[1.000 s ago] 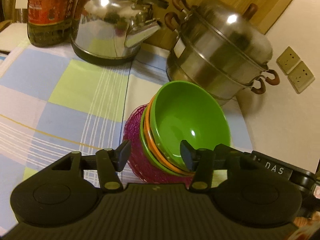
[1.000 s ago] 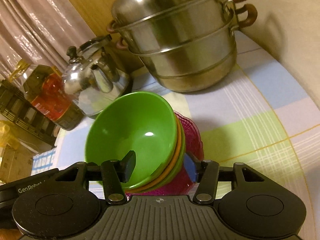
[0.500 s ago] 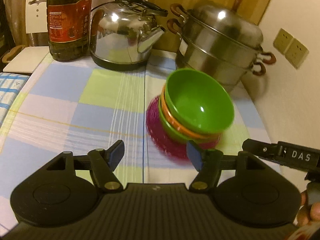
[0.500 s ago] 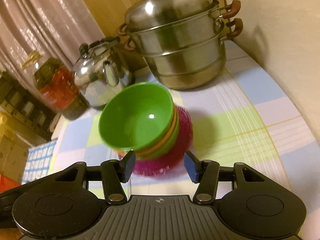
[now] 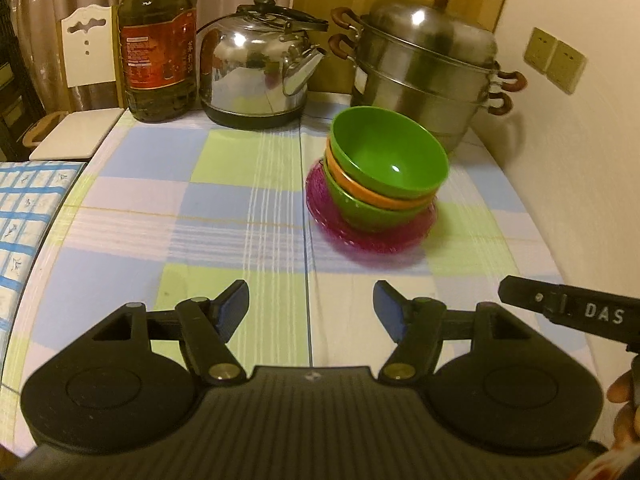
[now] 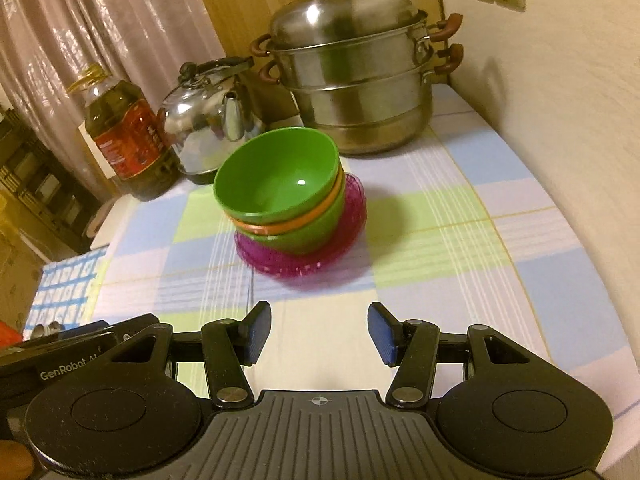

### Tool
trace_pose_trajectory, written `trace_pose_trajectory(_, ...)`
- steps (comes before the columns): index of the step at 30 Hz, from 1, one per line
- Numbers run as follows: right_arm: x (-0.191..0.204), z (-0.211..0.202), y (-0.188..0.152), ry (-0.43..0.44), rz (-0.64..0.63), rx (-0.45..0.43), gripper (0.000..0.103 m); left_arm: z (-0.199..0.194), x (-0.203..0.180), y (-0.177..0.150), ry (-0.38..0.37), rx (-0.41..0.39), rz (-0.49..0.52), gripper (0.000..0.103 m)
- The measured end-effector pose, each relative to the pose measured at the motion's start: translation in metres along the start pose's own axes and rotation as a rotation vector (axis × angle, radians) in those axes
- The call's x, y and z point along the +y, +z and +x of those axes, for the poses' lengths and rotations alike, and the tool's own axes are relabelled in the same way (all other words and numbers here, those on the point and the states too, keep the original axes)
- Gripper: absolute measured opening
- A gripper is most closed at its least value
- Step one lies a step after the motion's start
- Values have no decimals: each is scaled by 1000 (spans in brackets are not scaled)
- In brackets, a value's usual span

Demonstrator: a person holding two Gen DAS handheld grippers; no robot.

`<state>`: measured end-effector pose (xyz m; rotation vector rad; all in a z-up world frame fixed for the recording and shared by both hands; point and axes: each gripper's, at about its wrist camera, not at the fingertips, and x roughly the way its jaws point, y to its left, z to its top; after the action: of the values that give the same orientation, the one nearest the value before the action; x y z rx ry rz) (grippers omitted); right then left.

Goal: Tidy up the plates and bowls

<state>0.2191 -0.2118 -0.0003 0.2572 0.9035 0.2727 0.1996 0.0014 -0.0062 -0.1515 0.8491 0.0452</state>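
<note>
Both grippers are off the stack and wide open, nothing between the fingers. The left gripper hangs over the checked cloth on the worktop, blue pads spread, w/ the bowls well ahead and a bit to its right. The right gripper sits likewise, jaws apart, stack ahead and slightly left. In the left view the right gripper's body shows at the right edge (the "DAS" lettering on it); in the right view the left one shows at lower left.

Stack: top green bowl nested in an orange bowl, only its rim showing, which sits in a lower green bowl. All three rest on a magenta plate flat on the cloth. The bowls lean: seen from the left gripper the top bowl tips toward the viewer, rims not level w/ the plate. Plate edge is a bit blurred in both views.

Behind the stack, along the back: steel steamer w/ lid and brown handles at the wall corner, kettle next to it, then an oil bottle w/ red label. Stack stands near the steamer and kettle but touches neither, as far as I can tell. White chair past the worktop's far-left corner, curtain behind.
</note>
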Motion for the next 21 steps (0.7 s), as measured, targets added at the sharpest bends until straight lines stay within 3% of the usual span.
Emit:
trace_pose_trajectory(7,0,-30,-25,-9,12,-21,54,-36,-5,-20,-35,-31,23,64)
trace_pose_trajectory(21,9,-78,-67,-31,-87,-64,54,-75,-11,-61,-52,-46,59,64)
